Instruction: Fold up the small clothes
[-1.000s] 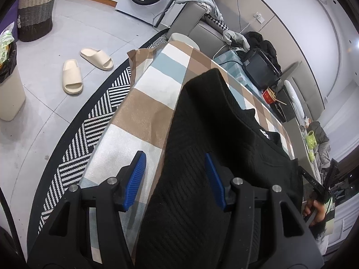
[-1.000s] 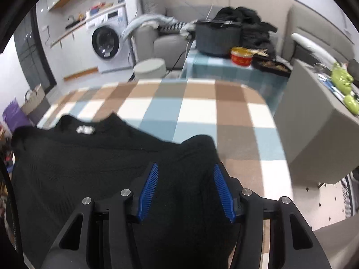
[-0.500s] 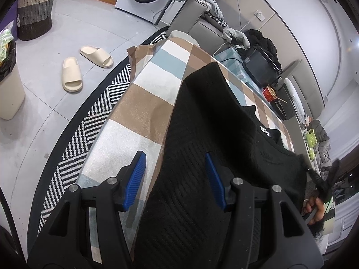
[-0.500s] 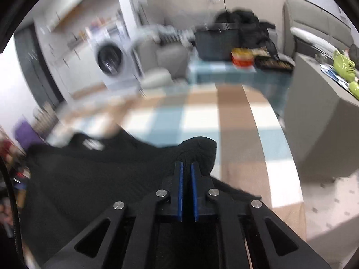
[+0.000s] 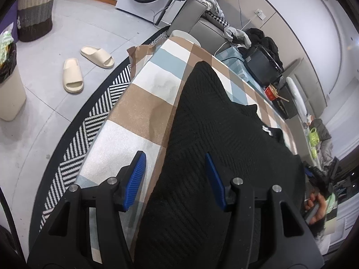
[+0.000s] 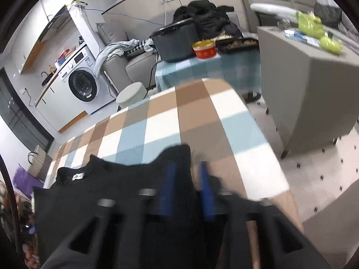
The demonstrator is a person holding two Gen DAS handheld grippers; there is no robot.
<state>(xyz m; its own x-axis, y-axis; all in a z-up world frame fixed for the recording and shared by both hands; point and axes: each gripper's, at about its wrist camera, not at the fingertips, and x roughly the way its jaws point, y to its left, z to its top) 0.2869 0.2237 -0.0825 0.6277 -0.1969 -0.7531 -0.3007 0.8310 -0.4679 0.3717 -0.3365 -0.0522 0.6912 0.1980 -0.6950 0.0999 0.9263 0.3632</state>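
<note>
A black knit sweater [image 5: 215,134] lies spread on the checked tablecloth [image 5: 139,112]; it also shows in the right wrist view [image 6: 125,192] with a white neck label [image 6: 78,176]. My left gripper [image 5: 175,177] is open, straddling the sweater's left side edge near the hem. My right gripper [image 6: 186,186] is blurred by motion; its blue pads stand partly apart over the sweater's right shoulder. The tablecloth [image 6: 197,116] runs beyond it.
A striped round rug [image 5: 98,112], two beige slippers [image 5: 74,76], a bin [image 5: 9,89] and a woven basket [image 5: 36,11] lie left of the table. A washing machine [image 6: 83,85], a white stool [image 6: 132,92], a grey cabinet [image 6: 309,85] and a side table with a black pot [image 6: 177,42] stand beyond.
The right gripper closed on the sweater's shoulder half a second ago and has now partly opened while moving. The left gripper stayed open and slid slightly along the sweater's side.
</note>
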